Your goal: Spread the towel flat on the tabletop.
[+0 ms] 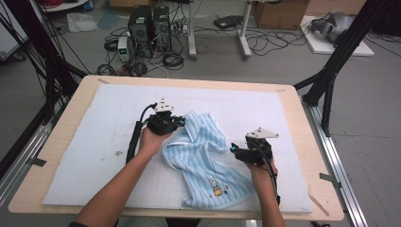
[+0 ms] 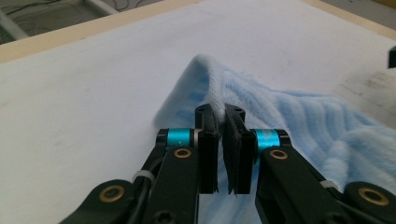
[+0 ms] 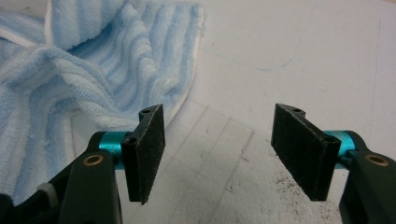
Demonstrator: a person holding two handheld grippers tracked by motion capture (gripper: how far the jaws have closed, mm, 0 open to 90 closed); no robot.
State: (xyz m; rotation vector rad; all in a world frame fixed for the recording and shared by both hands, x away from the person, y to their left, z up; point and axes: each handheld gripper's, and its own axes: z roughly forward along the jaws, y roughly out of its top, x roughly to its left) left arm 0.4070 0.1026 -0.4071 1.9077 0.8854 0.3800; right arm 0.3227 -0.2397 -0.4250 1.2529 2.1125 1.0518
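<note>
Towel: a light blue striped towel (image 1: 203, 158) lay crumpled on the white mat (image 1: 94, 142), near its middle – a small cartoon print showed at the towel's near end, toward the person.
Towel, far end: the upper edge was bunched into a raised fold, seen close in the left gripper view (image 2: 280, 112).
Towel, right edge: in the right gripper view the towel (image 3: 70, 70) lay flat at the left, its white hem just beside the left pad.
Left gripper: the left gripper (image 1: 182, 122) sat at the towel's far left corner; its jaws were pinched together on a fold of the towel – fabric showed squeezed between the pads (image 2: 224, 140).
Right gripper: the right gripper (image 1: 235, 150) hovered at the towel's right edge, near the mat; its jaws stood wide apart with nothing but bare mat between them (image 3: 217, 149).
Hands: the left hand (image 1: 151, 139) held its gripper from behind; the right hand (image 1: 262, 171) did the same at the right.
Mat: it covered most of a wooden table (image 1: 66, 118), faint grid lines showing on it.
Background: computers and cables lay on the floor beyond the table.
</note>
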